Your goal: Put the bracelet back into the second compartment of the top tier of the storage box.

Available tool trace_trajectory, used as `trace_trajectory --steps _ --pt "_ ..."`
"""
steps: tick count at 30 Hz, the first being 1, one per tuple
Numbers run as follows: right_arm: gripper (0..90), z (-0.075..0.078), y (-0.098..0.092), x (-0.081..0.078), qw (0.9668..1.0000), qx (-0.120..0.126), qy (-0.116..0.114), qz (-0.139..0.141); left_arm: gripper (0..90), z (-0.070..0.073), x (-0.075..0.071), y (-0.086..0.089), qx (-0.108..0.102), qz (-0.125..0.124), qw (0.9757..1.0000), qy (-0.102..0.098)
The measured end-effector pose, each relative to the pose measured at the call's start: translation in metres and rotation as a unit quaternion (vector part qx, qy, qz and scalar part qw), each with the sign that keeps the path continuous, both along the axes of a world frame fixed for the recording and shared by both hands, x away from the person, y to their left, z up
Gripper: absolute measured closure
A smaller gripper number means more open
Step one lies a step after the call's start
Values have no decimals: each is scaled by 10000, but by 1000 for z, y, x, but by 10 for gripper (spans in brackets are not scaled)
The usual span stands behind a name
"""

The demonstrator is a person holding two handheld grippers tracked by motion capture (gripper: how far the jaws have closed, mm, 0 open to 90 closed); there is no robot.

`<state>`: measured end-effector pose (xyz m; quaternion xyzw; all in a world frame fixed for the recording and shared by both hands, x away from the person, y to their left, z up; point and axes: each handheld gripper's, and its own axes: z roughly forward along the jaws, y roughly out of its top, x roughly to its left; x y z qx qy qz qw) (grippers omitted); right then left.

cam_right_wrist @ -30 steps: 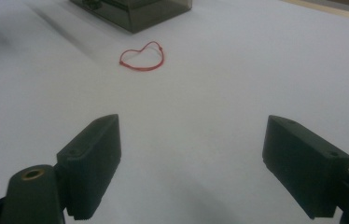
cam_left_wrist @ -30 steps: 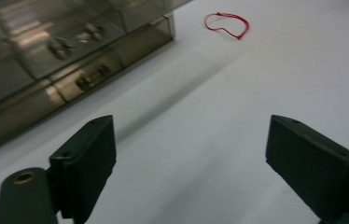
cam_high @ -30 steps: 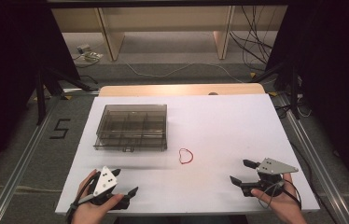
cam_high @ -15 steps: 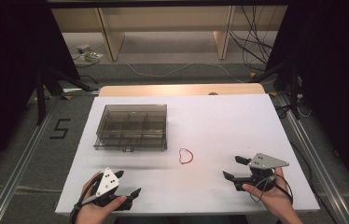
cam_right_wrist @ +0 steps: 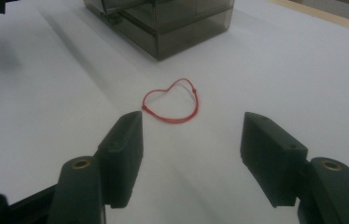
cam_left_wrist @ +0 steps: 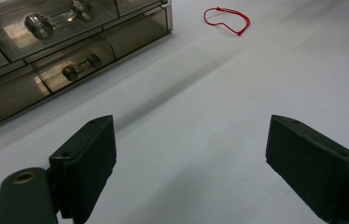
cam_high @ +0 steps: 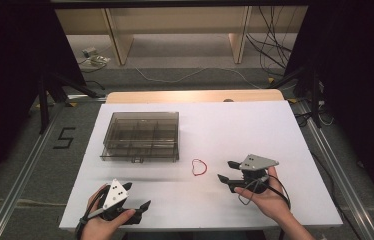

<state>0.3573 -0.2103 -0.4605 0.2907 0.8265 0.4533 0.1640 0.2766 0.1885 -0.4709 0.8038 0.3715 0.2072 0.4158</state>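
A thin red string loop lies flat on the white table, right of a smoky clear drawer box. My right gripper is open, low over the table, just right of the loop and pointing at it; the red string loop sits just beyond its spread jaws. My left gripper is open near the front edge, its jaws empty. From it the drawer box shows two metal knobs, and the red string loop lies far off at the top.
The table's front edge runs just under both hands. A wooden strip borders the far edge. Metal rails flank the table, and cables lie on the floor behind.
My right gripper has moved left and forward across the table, closing in on the red loop. The left gripper has shifted only slightly.
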Motion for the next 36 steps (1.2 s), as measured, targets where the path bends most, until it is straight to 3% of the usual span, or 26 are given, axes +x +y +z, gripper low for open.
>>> trace_trajectory --steps 9,19,27,36 --pt "495 -8 44 32 9995 -284 98 39 160 -1 1 0 -7 11 10000 8" --pt "611 -20 68 66 9982 -486 353 -16 160 -1 1 2 -53 54 10000 -1" --pt "676 -34 75 77 9965 -628 554 -34 160 -2 1 2 -69 72 9999 6" --pt "763 -36 76 80 9960 -633 626 -47 160 -3 2 3 -55 60 10000 23"
